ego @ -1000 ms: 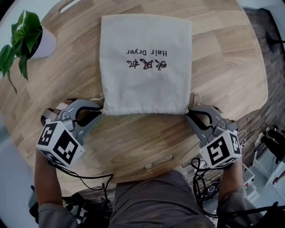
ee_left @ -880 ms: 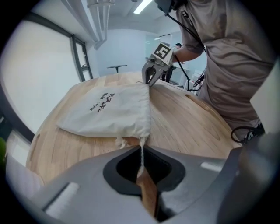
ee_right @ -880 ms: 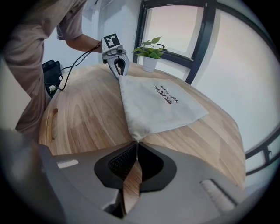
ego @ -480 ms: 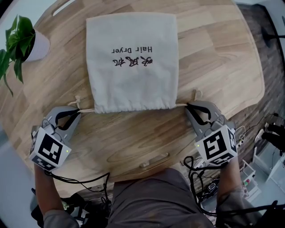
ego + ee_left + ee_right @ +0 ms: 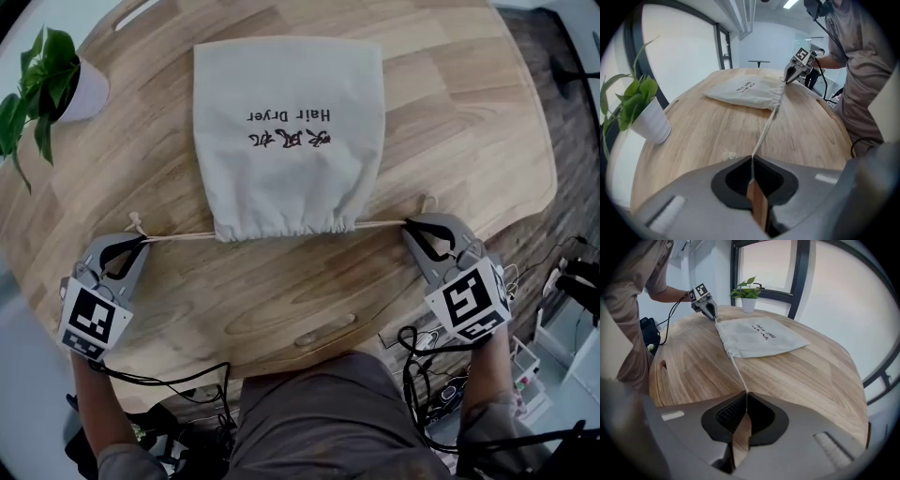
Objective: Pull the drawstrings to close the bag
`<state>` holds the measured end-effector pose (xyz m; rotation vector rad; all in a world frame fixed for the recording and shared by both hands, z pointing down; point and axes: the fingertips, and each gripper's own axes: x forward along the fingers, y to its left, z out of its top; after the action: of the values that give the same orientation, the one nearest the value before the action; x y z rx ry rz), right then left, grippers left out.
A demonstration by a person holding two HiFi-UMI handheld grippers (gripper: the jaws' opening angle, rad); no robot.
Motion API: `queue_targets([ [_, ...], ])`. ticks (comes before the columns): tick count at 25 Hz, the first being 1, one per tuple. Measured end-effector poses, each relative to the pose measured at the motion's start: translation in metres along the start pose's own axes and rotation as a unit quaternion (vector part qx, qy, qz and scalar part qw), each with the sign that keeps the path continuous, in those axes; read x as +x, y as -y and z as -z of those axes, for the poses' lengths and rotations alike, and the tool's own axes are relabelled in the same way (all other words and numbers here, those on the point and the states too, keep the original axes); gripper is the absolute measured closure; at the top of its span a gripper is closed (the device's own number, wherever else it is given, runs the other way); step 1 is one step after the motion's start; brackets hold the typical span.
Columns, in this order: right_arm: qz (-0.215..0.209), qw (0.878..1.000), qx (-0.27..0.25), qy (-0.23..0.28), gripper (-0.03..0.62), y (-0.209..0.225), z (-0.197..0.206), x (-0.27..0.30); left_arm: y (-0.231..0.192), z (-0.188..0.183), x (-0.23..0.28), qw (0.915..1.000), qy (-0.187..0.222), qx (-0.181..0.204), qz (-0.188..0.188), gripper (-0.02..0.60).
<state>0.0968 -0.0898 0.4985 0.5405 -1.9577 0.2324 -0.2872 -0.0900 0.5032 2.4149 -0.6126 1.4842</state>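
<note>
**Both cords pinched, bag mouth gathered**

The left hand-held gripper (image 5: 139, 242) has its jaws pressed together on the left drawstring (image 5: 178, 236), which runs taut from the jaw tips to the bag. The right hand-held gripper (image 5: 411, 226) is clamped the same way on the right drawstring (image 5: 380, 223), which is also stretched straight. A knotted cord end sticks out just past each pair of jaws. Between the two, the bag (image 5: 286, 122) lies flat on the bench (image 5: 281, 291). Its mouth faces the person and is puckered into small folds, and the print "Hair Dryer" reads upside down in the head view.

The bench is a rounded top of pale wood planks with a slot (image 5: 323, 330) cut near its near edge. A potted plant (image 5: 56, 80) stands at the far left, well apart from the bag. Beyond the bench, the right gripper view shows tall windows (image 5: 825, 296) with dark frames. Cables (image 5: 427, 375) hang below the near edge.

Both forearms reach forward, spread wide to either side of the body. Each hand-held gripper angles steeply down toward the wood, marker cube nearest the person.
</note>
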Motion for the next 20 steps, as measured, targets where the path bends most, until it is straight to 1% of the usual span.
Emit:
queue_targets([
  [4,0.010,1.000,0.017,0.009,0.553,-0.002,-0.002,0.002,0.000,0.000,0.002,0.9993,0.021,-0.032,-0.006,0.574],
  [6,-0.002,1.000,0.020,0.018,0.543,-0.010,-0.004,0.002,0.009,0.002,0.000,0.9990,0.023,-0.039,-0.004,0.566],
  [7,-0.014,0.999,0.022,0.021,0.494,-0.015,-0.005,0.001,0.015,0.001,-0.002,0.9990,0.021,-0.040,-0.001,0.520],
  [8,-0.025,0.999,0.024,0.024,0.388,-0.019,-0.007,-0.001,0.020,-0.002,-0.005,0.9990,0.022,-0.040,0.002,0.395],
  [9,-0.029,0.999,0.025,0.029,0.313,-0.020,-0.011,-0.005,0.025,-0.007,-0.010,0.9988,0.027,-0.040,0.004,0.333],
  [11,-0.018,0.999,0.015,0.044,0.313,-0.020,-0.022,-0.017,0.034,-0.021,-0.022,0.9981,0.048,-0.039,0.000,0.333],
  [14,0.002,0.998,-0.008,0.065,0.330,-0.023,-0.041,-0.031,0.052,-0.042,-0.038,0.9960,0.084,-0.030,-0.009,0.333],
  [17,0.001,0.996,-0.024,0.090,0.339,-0.031,-0.061,-0.037,0.061,-0.065,-0.041,0.9938,0.111,-0.002,-0.011,0.333],
  [20,-0.007,0.994,-0.036,0.098,0.350,-0.040,-0.076,-0.033,0.061,-0.085,-0.036,0.9918,0.125,0.029,-0.007,0.333],
])
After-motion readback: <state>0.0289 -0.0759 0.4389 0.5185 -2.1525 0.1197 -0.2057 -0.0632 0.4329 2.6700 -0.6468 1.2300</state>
